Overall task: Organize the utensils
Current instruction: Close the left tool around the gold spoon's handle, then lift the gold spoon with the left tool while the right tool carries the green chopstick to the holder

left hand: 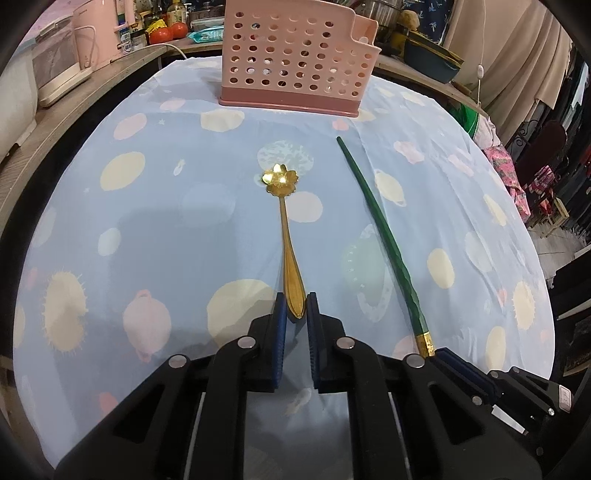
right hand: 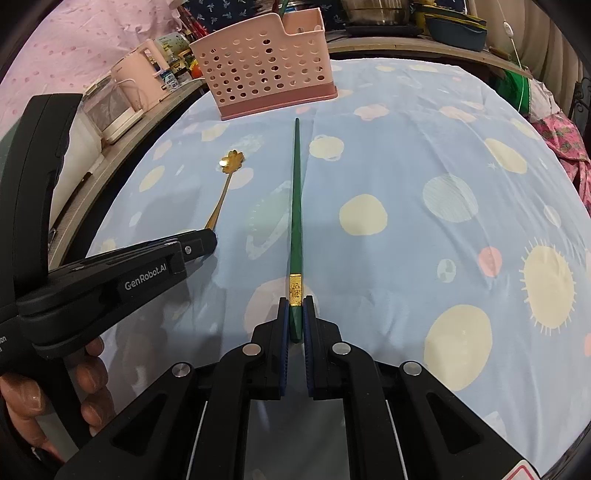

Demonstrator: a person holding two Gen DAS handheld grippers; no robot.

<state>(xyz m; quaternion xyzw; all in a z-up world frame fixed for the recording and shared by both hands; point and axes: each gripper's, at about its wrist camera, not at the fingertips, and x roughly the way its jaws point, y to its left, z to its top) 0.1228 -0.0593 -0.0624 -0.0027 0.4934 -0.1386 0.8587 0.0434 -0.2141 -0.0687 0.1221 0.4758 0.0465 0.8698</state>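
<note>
A gold spoon (left hand: 286, 236) with a flower-shaped bowl lies on the blue patterned cloth (left hand: 147, 221), bowl pointing away. My left gripper (left hand: 295, 304) is shut on the end of its handle. A green chopstick (right hand: 296, 206) with a gold band lies to the right of the spoon; my right gripper (right hand: 295, 314) is shut on its thick end. The chopstick (left hand: 380, 236) and the right gripper's body also show in the left wrist view. The spoon (right hand: 225, 184) and the left gripper (right hand: 201, 243) show in the right wrist view. A pink perforated utensil basket (left hand: 295, 55) stands at the table's far side.
The basket (right hand: 266, 66) holds something green in its right compartment. A side counter on the left carries pink appliances (left hand: 62, 62), jars and tomatoes. Pots and bowls (right hand: 454, 26) stand behind the table. Clothing (left hand: 509, 173) hangs off the table's right edge.
</note>
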